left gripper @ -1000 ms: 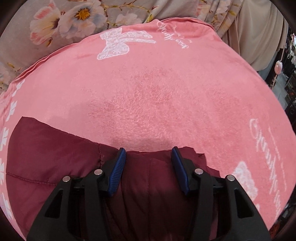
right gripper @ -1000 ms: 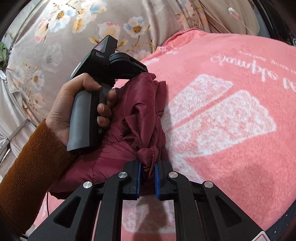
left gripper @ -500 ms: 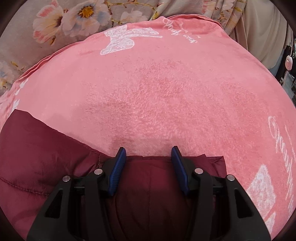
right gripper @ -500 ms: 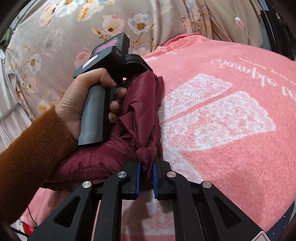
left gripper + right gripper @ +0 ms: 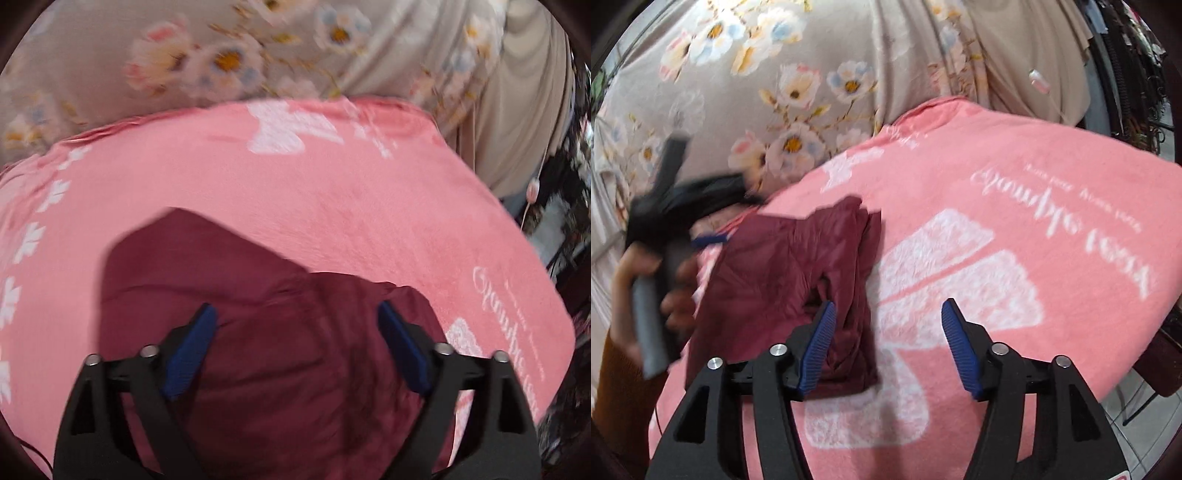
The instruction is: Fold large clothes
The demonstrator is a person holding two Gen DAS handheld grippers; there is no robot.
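Only from the right wrist: hand [image 5: 646, 295] beside maroon garment [image 5: 768, 280].

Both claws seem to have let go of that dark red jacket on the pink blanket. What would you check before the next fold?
1. Left gripper jaws have just opened, not pressing the jacket: ok.
2. Right gripper jaws have just opened, empty: ok.
3. Jacket lying on the pink blanket: ok.
4. Jacket flat and smooth: not ok, bunched along its right edge in the right view.
5. Fold neat underneath: cannot tell.
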